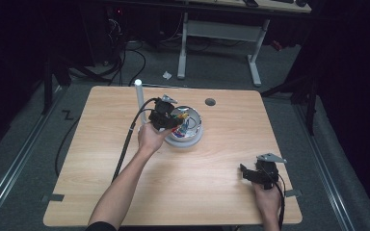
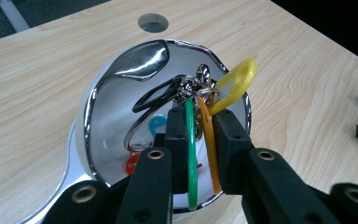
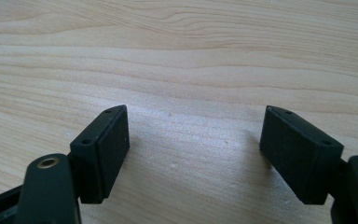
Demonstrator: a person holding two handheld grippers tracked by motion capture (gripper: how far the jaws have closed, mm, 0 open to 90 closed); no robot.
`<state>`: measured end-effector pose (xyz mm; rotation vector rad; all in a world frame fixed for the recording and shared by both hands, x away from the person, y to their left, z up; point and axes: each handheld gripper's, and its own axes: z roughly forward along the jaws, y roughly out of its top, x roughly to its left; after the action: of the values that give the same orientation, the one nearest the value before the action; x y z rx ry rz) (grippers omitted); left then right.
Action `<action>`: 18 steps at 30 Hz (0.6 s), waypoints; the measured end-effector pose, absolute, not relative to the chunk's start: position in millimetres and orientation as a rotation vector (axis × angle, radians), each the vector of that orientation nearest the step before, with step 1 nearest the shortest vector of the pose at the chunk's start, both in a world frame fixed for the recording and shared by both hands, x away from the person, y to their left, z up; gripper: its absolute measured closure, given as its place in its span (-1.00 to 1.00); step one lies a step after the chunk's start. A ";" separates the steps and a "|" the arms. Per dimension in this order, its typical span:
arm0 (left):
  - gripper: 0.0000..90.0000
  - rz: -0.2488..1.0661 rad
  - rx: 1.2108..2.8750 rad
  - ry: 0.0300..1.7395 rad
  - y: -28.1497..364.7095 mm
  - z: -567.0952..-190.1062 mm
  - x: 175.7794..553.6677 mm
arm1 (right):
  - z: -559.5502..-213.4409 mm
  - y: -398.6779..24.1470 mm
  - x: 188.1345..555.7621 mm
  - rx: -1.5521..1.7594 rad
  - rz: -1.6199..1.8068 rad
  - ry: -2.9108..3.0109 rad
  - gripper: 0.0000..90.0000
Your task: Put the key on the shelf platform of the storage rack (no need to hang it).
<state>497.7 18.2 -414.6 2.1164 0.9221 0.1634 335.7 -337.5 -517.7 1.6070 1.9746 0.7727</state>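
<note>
Key bunch point(image 2: 200, 100): a cluster of plastic key tags on metal rings, held up over the chrome bowl's hollow, pinched by the left gripper.
Tags in the bunch: a green tag point(image 2: 191, 154) and an orange tag point(image 2: 209, 149) hang down between the jaws; a yellow tag point(image 2: 237, 83) sticks up past the bowl's far rim; a black loop point(image 2: 154, 95) points to the left over the hollow.
Chrome bowl point(image 2: 135, 63): a shiny, mirror-like bowl on a pale round base, standing on the table; its inner wall shows red and blue reflections of tags, and I cannot tell whether anything lies loose at the bottom.
Left gripper point(image 2: 199, 135): directly above the bowl's near rim, jaws pressed together on the green and orange tags; in the high view it shows over the bowl's left side point(image 1: 166, 118).
Right gripper point(image 3: 193, 149): well apart from the bowl, toward the table's near right corner point(image 1: 257, 173); jaws spread wide with bare wood between them.
Round hole point(image 2: 153, 22): in the tabletop just beyond the bowl.
White post point(image 1: 138, 96): upright, left of the bowl.
Wooden table point(image 1: 212, 192): light wood, bearing the bowl.
</note>
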 end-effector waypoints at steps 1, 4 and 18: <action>0.72 0.162 2.118 0.921 17.4 -415.4 497.8 | -517.7 -337.5 335.7 1.607 0.772 1.974 -0.46; 0.71 0.153 2.130 0.919 15.0 -418.1 498.1 | -517.6 -337.5 335.6 1.608 0.771 1.974 -0.46; 0.68 0.094 2.130 1.004 11.0 -425.5 500.1 | -517.6 -337.5 335.6 1.608 0.771 1.974 -0.46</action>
<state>500.1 11.0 -425.5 2.1304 1.0040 0.0939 335.6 -337.5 -517.6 1.6080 1.9742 0.7713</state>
